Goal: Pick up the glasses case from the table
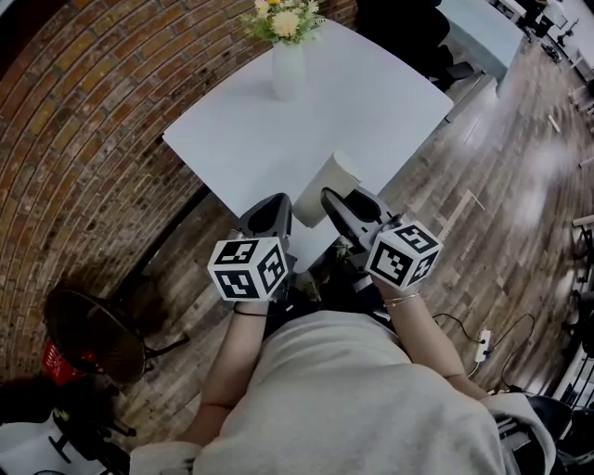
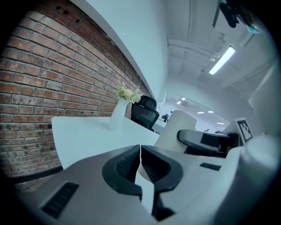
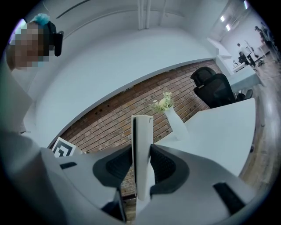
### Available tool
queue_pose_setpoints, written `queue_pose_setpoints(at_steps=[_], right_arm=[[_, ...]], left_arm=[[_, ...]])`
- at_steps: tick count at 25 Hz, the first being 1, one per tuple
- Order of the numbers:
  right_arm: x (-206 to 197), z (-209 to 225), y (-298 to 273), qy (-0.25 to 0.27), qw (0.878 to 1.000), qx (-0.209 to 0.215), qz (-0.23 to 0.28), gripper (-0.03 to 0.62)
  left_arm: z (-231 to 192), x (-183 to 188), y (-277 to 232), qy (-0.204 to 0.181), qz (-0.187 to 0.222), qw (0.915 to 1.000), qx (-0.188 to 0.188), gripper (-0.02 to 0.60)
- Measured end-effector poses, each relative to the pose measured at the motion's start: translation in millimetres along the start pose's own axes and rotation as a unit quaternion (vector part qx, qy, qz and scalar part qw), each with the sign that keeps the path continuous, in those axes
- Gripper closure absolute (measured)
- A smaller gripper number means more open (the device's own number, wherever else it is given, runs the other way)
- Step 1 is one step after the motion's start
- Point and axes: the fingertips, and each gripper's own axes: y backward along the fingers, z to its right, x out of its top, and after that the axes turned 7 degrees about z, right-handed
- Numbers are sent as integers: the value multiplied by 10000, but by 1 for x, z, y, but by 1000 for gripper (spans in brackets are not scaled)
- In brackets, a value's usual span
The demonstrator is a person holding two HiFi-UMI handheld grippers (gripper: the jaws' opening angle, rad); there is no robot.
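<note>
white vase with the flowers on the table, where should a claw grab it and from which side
Probably grip the tall white vase around its plain body, below the yellow and white flowers. It stands upright and slim, so come in level from the near side, across the pale table top, with the claw straddling its flanks.

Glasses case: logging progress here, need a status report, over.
Status: right gripper shut on glasses case at table near edge. Beside it, left gripper shut, empty. Only vase ahead, far side, clear.
</note>
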Motion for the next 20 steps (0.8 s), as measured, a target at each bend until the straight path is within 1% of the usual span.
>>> queue_pose_setpoints(at_steps=[5,11,20], right_arm=[[-9,1,2,-49,9999,-107,-61,470],[-8,-3,1,-115,9999,24,-58,470],[-14,0,-6,-165,9997,73,-158,470]], left_arm=[[-2,-3,2,-38,-69,10000,12,571],[-3,-6,4,-51,-115,9999,3,571],[-14,-8,3,14,-120,9999,80,571]])
